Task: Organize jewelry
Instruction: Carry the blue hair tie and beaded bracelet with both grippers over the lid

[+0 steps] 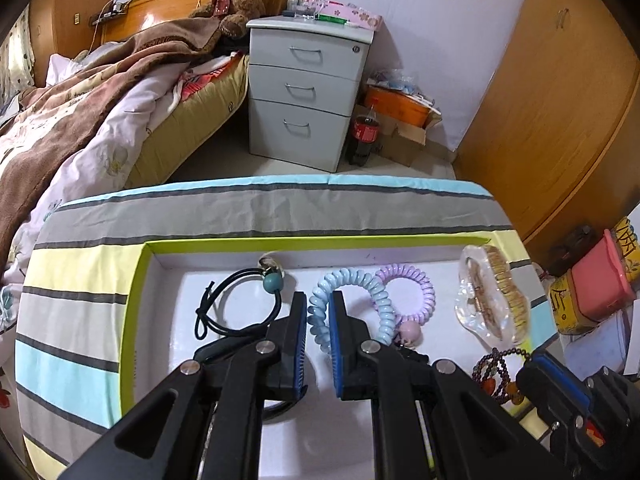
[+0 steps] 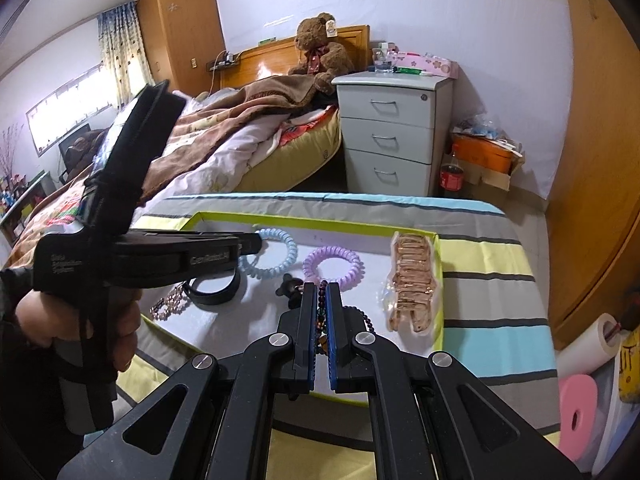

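Bedroom setting: bed (image 1: 100,92) at far left, grey drawer unit (image 1: 308,92) beyond a table with a striped cloth (image 1: 260,208), on which sits a white tray with a green rim (image 1: 136,300). Left wrist view shows the left gripper (image 1: 318,312) low over the tray, jaws a modest gap apart, with one loop of the blue coil band (image 1: 320,300) lying between the fingertips; whether the pads touch it cannot be told. Same view: black hair tie with a teal bead (image 1: 240,304) to the left of the fingers, purple coil band (image 1: 408,292) to the right, bagged gold bracelet (image 1: 492,296) at the tray's right edge. Only the right wrist view shows the person's hand (image 2: 76,320) wrapped around the left tool's grip, that tool reaching rightward over the tray's left part, plus a black strap (image 2: 212,292) and a pale chain (image 2: 168,304) beneath it. Right gripper (image 2: 321,300) is nearly closed, pinching a dark bead bracelet (image 2: 362,316) whose strand runs between the blue pads and trails to the right, near the tray's near edge. Left wrist view catches that bracelet at lower right, beside the right tool.
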Motion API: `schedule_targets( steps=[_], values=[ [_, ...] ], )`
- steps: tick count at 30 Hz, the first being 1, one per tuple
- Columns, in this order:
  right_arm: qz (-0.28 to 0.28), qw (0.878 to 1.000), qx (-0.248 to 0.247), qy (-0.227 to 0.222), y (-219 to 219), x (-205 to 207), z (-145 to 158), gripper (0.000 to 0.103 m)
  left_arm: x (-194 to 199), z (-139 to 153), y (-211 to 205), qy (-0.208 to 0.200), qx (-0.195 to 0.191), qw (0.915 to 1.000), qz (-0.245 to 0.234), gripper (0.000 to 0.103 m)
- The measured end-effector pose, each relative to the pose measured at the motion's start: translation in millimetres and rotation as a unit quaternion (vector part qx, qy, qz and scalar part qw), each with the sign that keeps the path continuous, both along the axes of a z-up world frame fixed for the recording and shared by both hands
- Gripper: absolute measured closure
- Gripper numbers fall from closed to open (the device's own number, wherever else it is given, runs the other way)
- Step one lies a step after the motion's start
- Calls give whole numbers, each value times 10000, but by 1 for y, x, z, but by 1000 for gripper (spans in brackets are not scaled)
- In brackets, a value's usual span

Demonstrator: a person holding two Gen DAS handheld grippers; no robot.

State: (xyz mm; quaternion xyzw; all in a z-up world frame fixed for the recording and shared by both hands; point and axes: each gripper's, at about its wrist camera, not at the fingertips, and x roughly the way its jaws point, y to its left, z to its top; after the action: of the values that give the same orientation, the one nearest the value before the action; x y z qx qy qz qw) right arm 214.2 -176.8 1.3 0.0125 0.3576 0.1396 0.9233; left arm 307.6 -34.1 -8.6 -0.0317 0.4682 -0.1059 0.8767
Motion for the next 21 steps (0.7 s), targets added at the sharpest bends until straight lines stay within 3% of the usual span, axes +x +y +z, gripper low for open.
schedule_targets(
  steps=[21],
  values=[
    [-123, 9989, -197, 409, -6, 10, -26, 99, 10, -24, -8, 229, 56, 9997, -18, 91]
  ],
)
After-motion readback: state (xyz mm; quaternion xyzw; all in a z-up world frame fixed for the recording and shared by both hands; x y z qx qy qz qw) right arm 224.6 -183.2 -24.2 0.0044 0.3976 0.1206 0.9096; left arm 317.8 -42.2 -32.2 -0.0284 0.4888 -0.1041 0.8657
